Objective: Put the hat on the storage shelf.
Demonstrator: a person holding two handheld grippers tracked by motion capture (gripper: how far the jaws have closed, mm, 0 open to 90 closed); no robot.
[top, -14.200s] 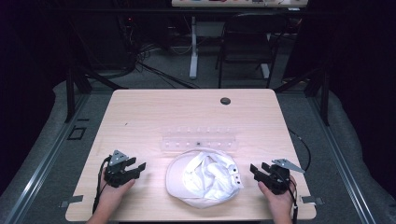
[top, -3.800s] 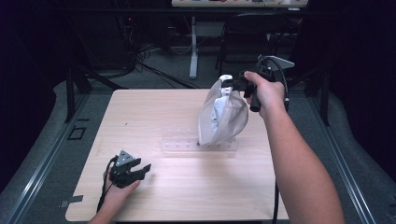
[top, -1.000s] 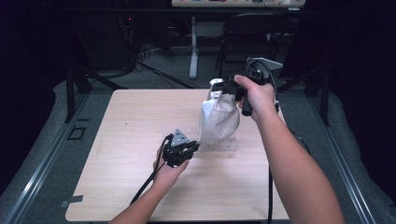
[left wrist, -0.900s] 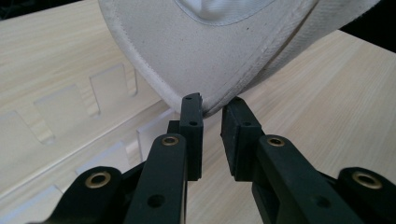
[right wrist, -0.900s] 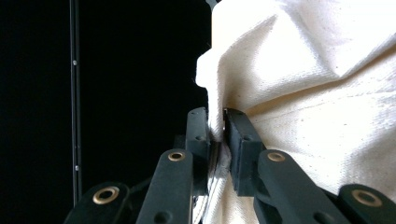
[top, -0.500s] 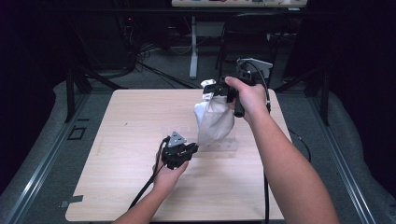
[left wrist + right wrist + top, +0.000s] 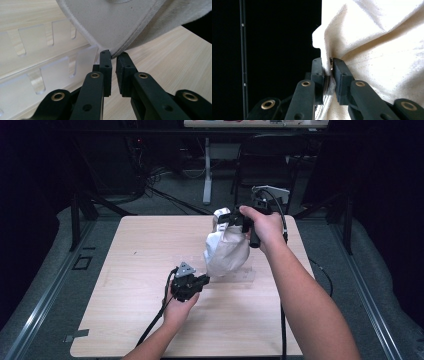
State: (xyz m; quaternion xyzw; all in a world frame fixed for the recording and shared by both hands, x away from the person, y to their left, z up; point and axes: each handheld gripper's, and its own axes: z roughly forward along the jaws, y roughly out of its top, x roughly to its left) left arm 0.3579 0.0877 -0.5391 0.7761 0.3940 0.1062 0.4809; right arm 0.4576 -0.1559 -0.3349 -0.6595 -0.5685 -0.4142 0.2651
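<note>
Right, high view: right tongs [image 7: 231, 220] hold a white cloth hat [image 7: 226, 251] up by its top edge over the far middle of the table [image 7: 125, 320], its lower edge hanging down onto a clear slotted rack [image 7: 246, 276]; left tongs [image 7: 202, 280] sit low at the hat's bottom corner. Left gripper view: left tongs [image 7: 113, 56] have just been closing and are down to a narrow gap, tips right at the stitched brim edge [image 7: 117, 51], which touches the tips but isn't clearly pinched yet; clear slotted rack [image 7: 45, 75] just beside. Right gripper view: right tongs [image 7: 326, 65] clamped tight on a fold of the hat [image 7: 374, 50], fabric bunched between the pads. Handling guess: light, soft, floppy, sags and folds; the stitched brim looks like the firmest place to grab, not fragile, may slip if only a thin edge is caught.
</note>
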